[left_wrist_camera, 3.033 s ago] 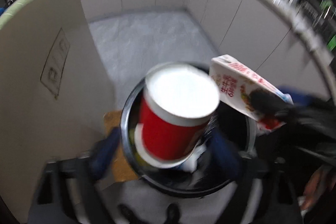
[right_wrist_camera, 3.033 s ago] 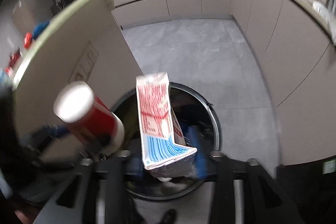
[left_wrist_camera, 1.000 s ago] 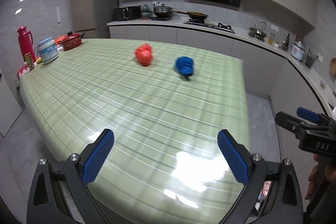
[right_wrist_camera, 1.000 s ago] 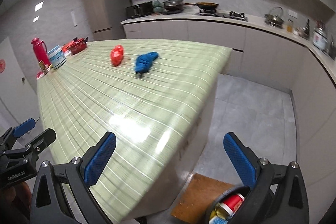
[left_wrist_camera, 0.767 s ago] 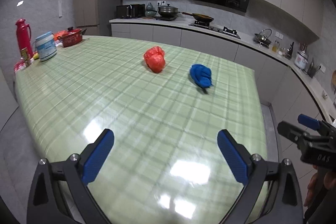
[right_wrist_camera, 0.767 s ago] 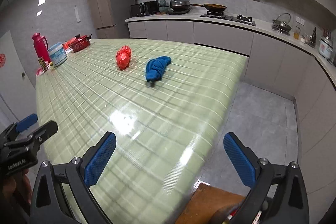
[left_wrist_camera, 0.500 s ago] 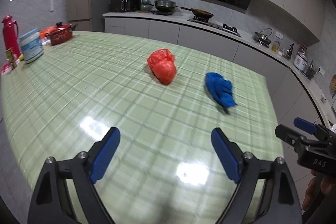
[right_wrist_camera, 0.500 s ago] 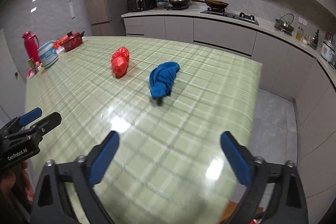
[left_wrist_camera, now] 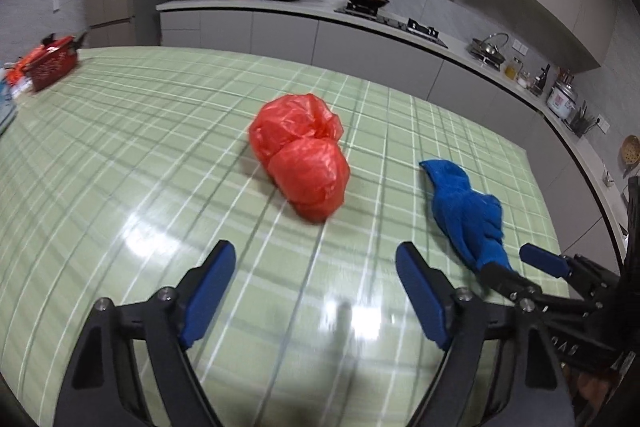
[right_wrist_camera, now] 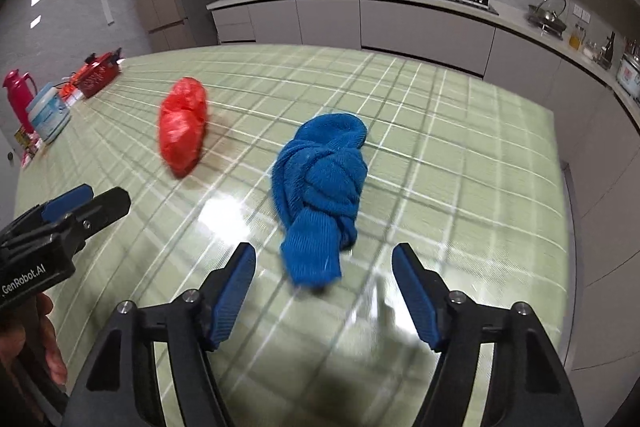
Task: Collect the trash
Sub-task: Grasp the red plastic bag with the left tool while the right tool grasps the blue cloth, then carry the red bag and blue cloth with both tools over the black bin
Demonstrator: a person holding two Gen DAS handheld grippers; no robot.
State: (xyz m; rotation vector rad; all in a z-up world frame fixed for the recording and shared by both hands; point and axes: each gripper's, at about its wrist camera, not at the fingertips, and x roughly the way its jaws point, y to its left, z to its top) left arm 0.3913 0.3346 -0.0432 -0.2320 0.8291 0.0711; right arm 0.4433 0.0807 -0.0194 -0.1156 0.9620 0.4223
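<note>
My left claw (left_wrist_camera: 316, 291) is spread facing the red plastic bag (left_wrist_camera: 302, 157) and my right claw (right_wrist_camera: 324, 287) spread around the knotted blue cloth (right_wrist_camera: 320, 183), both on the worktop (left_wrist_camera: 120, 155), aligned for paired pickups.

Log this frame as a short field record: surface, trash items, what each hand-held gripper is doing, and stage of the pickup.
surface: green plaid tabletop
item 1: crumpled red plastic bag, lying on the tabletop
item 2: knotted blue cloth, lying to the bag's right
left hand-held gripper: open, empty, facing the red bag
right hand-held gripper: open, empty, cloth's near end just ahead of its fingertips
stage: neither item gripped yet
</note>
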